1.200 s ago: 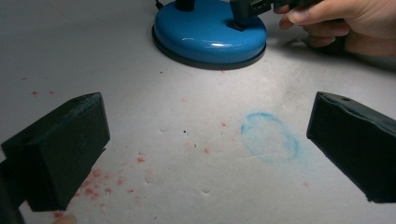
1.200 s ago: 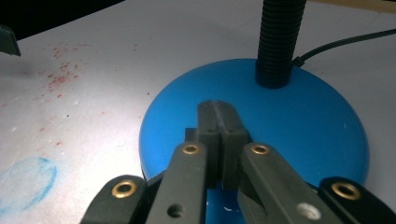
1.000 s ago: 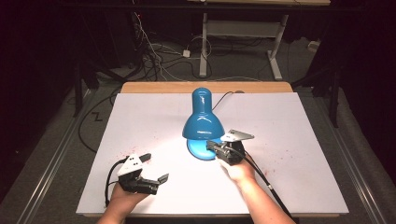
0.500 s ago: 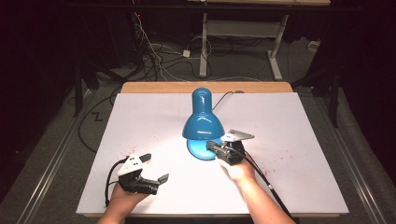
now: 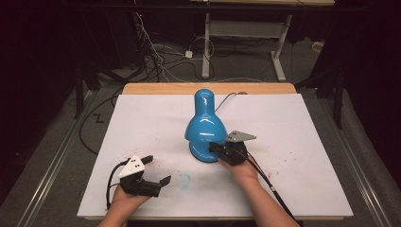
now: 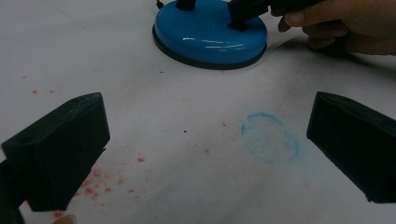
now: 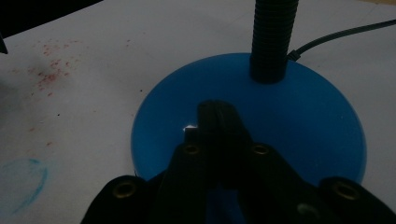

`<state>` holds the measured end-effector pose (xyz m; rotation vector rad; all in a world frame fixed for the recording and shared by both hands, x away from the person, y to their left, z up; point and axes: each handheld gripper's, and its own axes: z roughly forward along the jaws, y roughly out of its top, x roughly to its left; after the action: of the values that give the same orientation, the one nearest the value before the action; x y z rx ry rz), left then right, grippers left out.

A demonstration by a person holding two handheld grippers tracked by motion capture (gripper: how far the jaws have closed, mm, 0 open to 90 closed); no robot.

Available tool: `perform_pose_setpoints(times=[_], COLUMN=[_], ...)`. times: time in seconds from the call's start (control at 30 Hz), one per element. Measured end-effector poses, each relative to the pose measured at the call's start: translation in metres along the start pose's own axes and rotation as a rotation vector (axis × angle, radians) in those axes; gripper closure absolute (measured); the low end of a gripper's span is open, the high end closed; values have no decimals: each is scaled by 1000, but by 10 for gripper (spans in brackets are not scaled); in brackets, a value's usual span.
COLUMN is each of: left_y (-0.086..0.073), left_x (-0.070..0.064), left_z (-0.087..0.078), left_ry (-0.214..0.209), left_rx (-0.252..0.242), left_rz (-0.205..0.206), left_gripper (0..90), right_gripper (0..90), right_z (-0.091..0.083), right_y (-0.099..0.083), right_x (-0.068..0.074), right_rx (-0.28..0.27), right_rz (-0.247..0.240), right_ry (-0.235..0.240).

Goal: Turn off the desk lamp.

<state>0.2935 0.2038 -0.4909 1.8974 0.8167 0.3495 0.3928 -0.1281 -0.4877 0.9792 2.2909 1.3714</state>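
1. There is one blue desk lamp (image 5: 204, 124) near the middle of the bench (image 5: 307, 142), a little toward the person's side. Its shade is glossy and bell-shaped, and it hangs over the base.
2. The lamp base (image 7: 280, 135) is one round, low dome with a smooth blue surface and a dark rim at the bottom. One black ribbed neck (image 7: 273, 39) rises from its far part, and one thin dark cable (image 7: 345, 33) leaves beside the neck.
3. The right gripper (image 7: 215, 122) has its two black jaws pressed together with no gap, and the tips rest on top of the base. It clenches nothing between them. A small white highlight shows on the base just beside the tips.
4. The left gripper (image 5: 153, 170) is released: its two blocky, matte black jaws stand wide apart over the bench, well apart from the lamp, on the near left side.
5. The bench top is covered with one flat white sheet. On it I count one faint blue ring mark (image 6: 271, 137), lying between the left jaws, and many small red specks (image 6: 107, 182), mostly near the left jaw.
6. Two hands hold the grippers; the right hand (image 5: 243, 165) is close to the base.
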Motion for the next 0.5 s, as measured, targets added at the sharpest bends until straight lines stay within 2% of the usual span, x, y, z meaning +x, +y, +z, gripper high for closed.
perform_pose_setpoints(times=[0.5], left_y=[0], left_x=[1], left_z=[0], left_ry=[-4], left_rx=[-1], left_rz=[-4], left_gripper=[0], right_gripper=[900], right_z=[0], right_y=[0], right_x=[2], right_rx=[1], right_rz=[-16], right_ry=[-14])
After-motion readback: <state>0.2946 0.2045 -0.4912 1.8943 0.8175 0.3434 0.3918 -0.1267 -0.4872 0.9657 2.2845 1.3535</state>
